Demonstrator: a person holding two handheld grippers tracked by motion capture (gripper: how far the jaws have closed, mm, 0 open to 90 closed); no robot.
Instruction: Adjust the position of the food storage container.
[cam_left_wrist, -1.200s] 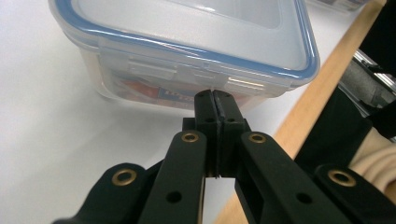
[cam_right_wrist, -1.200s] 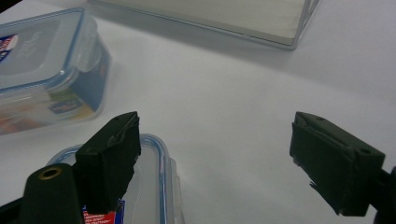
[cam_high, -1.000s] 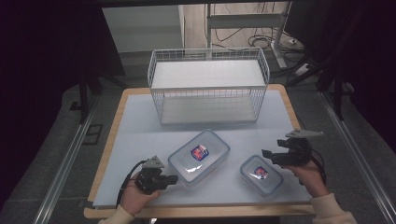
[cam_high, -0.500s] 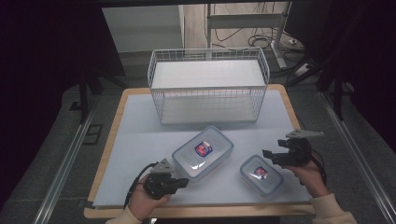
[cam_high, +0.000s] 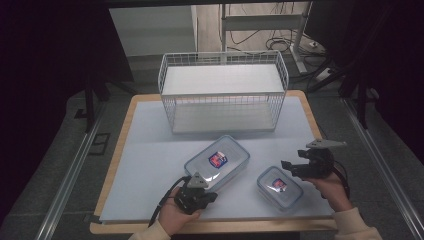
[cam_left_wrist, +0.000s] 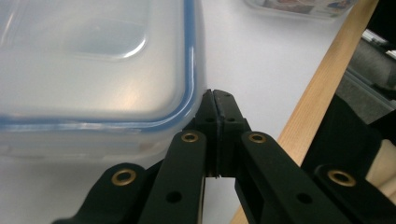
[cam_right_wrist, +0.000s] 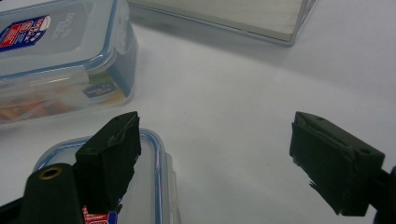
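A large clear lidded container (cam_high: 217, 162) with a blue seal and a red-blue label lies on the pale mat, and a smaller one (cam_high: 280, 186) sits to its right. My left gripper (cam_high: 209, 194) is at the large container's near corner, held in a hand by the front edge. In the left gripper view the jaws are shut with nothing between them, and the gripper (cam_left_wrist: 215, 95) touches the large container (cam_left_wrist: 93, 60) at that corner. My right gripper (cam_high: 286, 165) hovers beside the small container. Its jaws stand open (cam_right_wrist: 215, 140), the left one over the small container's lid (cam_right_wrist: 144, 186).
A white wire basket (cam_high: 223, 92) with a shelf stands at the back of the table. The wooden front edge (cam_left_wrist: 322, 88) runs close beside my left gripper. The mat (cam_high: 145, 160) to the left of the containers is bare.
My left gripper has slid right along the front edge, up to the large container's near corner. The right gripper and both containers have stayed put.
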